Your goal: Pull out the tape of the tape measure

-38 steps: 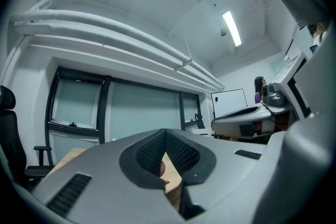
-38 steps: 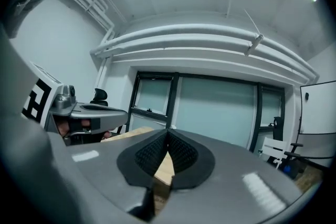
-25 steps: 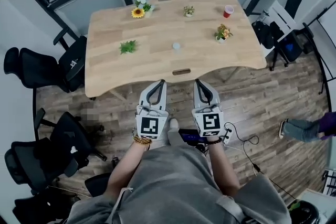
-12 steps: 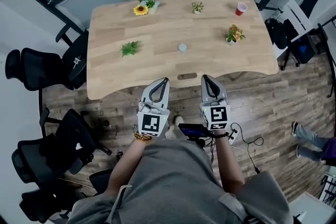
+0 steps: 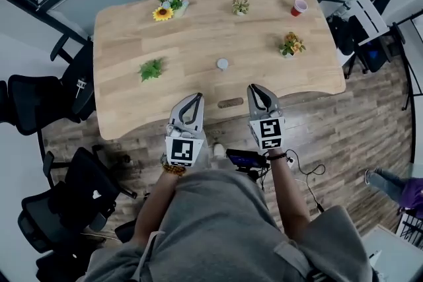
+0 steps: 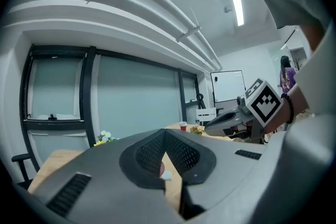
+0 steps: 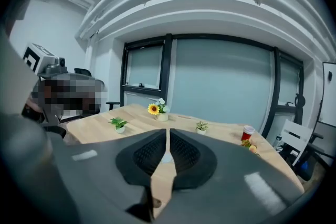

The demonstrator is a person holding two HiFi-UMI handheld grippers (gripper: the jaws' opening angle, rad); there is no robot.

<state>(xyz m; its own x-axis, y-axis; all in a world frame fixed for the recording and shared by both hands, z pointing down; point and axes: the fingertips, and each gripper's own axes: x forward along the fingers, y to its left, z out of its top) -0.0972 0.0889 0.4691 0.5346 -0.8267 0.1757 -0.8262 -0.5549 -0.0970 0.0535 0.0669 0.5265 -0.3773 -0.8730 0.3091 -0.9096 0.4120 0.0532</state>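
Presently holding both tools out by the near edge of the pale wooden table (image 5: 132,43), short of anything to work on. Keeping the left gripper (image 5: 193,98) clenched tip to tip on nothing. Having just been easing the right gripper (image 5: 257,87) apart, leaving only a thin slit with nothing inside but a glimpse of tabletop.

Taking the small round pale-grey tape measure (image 5: 223,63) to be the lone disc resting flat mid-table, well apart from both sets of tips. Placing it farther across the table than either gripper and between their two lines, right of the left one, left of the right one, so roughly even for reach. Finding no long axis on so round a case, and failing to make out the tape's tab or its heading at this size.

Getting the layout only from the head view: a yellow sunflower pot (image 5: 162,12) at the far left, a red cup (image 5: 299,7) at the far right, an orange-flowered plant (image 5: 291,44) nearer on the right. Catching the tape measure (image 7: 167,157) dead ahead through the slit in the right gripper view, and as a pale speck low between the jaws in the left gripper view. Judging the coming move as a reach forward and inward.
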